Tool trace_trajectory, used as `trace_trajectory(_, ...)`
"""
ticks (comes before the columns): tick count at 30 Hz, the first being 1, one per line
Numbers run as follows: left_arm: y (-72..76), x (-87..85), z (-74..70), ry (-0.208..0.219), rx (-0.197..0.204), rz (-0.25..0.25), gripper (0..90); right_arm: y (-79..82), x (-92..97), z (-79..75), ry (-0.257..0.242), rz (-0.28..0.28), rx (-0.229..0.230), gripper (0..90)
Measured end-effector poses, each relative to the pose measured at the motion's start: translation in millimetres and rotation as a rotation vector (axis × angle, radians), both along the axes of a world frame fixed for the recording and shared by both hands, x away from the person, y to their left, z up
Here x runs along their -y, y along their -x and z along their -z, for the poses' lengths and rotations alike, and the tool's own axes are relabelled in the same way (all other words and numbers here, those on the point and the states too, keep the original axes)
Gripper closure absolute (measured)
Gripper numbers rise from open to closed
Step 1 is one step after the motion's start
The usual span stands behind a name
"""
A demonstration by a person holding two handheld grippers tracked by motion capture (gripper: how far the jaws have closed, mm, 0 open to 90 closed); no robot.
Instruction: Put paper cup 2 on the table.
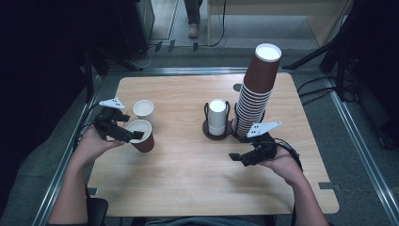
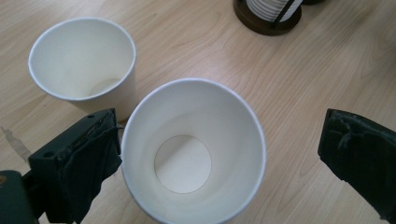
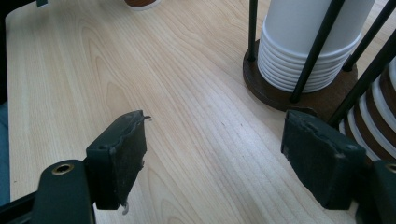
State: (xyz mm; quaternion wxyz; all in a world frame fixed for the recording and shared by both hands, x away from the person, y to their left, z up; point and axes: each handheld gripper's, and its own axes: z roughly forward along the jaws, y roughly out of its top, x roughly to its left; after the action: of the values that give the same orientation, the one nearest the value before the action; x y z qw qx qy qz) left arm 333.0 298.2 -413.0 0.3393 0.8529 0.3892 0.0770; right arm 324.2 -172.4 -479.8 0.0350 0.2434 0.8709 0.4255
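A brown paper cup [image 1: 142, 136] with a white inside [image 2: 194, 149] stands at the table's left. My left gripper [image 1: 131, 128] [image 2: 217, 140] is open around it; the left jaw touches the cup's rim and the right jaw is well clear. Just behind it stands a white paper cup [image 1: 144, 111] [image 2: 81, 60]. My right gripper [image 1: 241, 157] [image 3: 215, 154] is open over bare wood with nothing between its jaws, in front of the cup holder [image 1: 207, 128] [image 3: 280, 95].
The holder carries a short stack of white cups [image 1: 217, 117] [image 3: 308, 51] and a tall leaning stack of brown cups [image 1: 256, 89] [image 3: 373, 121]. The wooden table [image 1: 188, 179] has free room at the front and middle. Dark stands flank the table.
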Motion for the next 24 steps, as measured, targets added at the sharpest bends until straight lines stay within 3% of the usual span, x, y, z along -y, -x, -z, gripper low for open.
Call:
trace_trajectory(1,0.4,2.2,-2.2,0.017,-0.006,0.005,0.0,0.0,0.0,0.0,0.000,0.000,0.000,22.3)
trace_trajectory(9,0.2,21.8,-5.2,0.027,-0.032,0.040,0.0,1.1,-0.8,-0.2,0.000,-0.003,-0.004,22.4)
trace_trajectory(19,1.8,45.2,-3.6,0.035,-0.015,0.092,0.0,2.4,-3.1,-0.6,0.003,-0.009,-0.005,22.4)
trace_trajectory(22,2.6,51.8,-2.3,0.052,0.000,0.100,0.0,2.6,-3.6,-0.5,0.004,-0.012,-0.001,22.4)
trace_trajectory(24,3.8,57.9,-1.2,0.042,0.014,0.114,0.0,2.7,-3.8,-0.6,0.003,-0.013,0.000,22.4)
